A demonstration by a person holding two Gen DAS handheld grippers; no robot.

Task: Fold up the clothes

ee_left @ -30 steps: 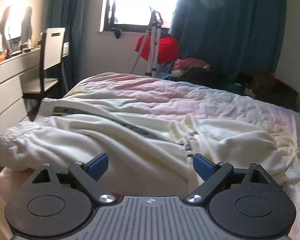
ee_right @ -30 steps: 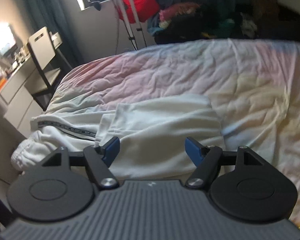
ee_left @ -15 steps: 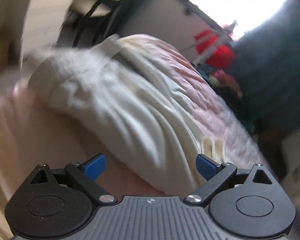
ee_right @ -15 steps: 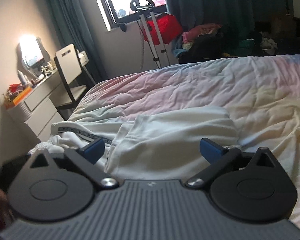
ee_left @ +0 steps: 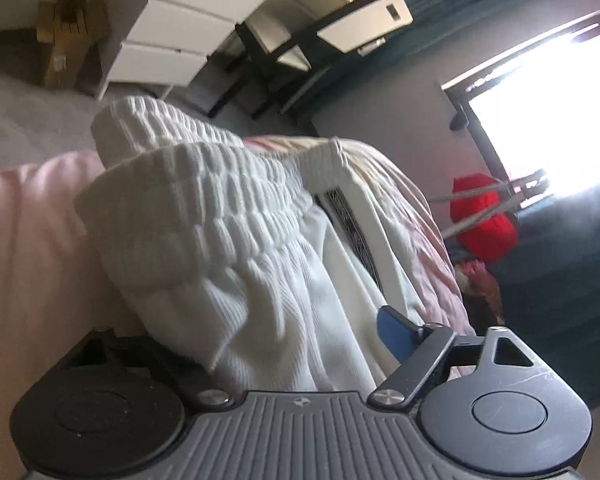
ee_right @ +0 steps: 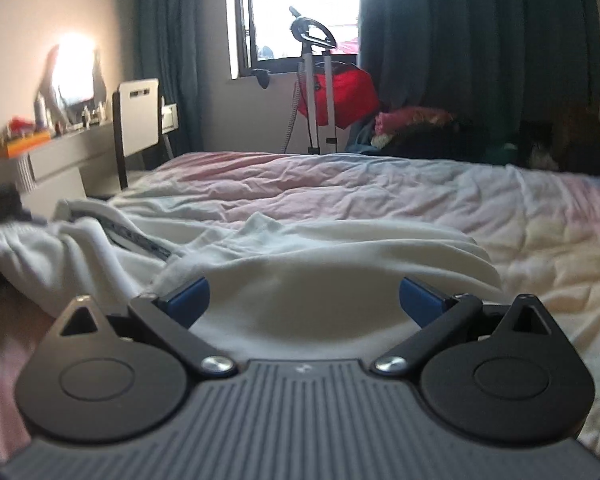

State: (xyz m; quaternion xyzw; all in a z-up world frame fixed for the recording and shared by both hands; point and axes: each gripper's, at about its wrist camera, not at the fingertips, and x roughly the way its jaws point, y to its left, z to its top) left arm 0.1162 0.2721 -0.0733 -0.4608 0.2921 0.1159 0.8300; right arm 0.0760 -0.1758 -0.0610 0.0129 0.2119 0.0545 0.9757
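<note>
White trousers with a ribbed elastic waistband [ee_left: 204, 184] and a dark patterned side stripe [ee_left: 350, 224] lie on the pink bed. My left gripper [ee_left: 296, 344] is tilted and open, with the waistband fabric between its jaws; the left pad is hidden under cloth, the right pad [ee_left: 396, 336] shows. In the right wrist view the trousers [ee_right: 340, 256] lie folded over on the bed. My right gripper [ee_right: 304, 296] is open, low over the white leg fabric.
The pink crumpled duvet [ee_right: 380, 192] covers the bed. A white drawer unit [ee_left: 180, 40] and a chair [ee_right: 138, 120] stand at the left. A red bag on a stand [ee_right: 340, 92] and a pile of clothes [ee_right: 416, 124] sit under the window.
My left gripper swung left, tilted and closed in on the waistband, which now lies between its jaws. My right gripper dropped lower toward the leg fabric.
</note>
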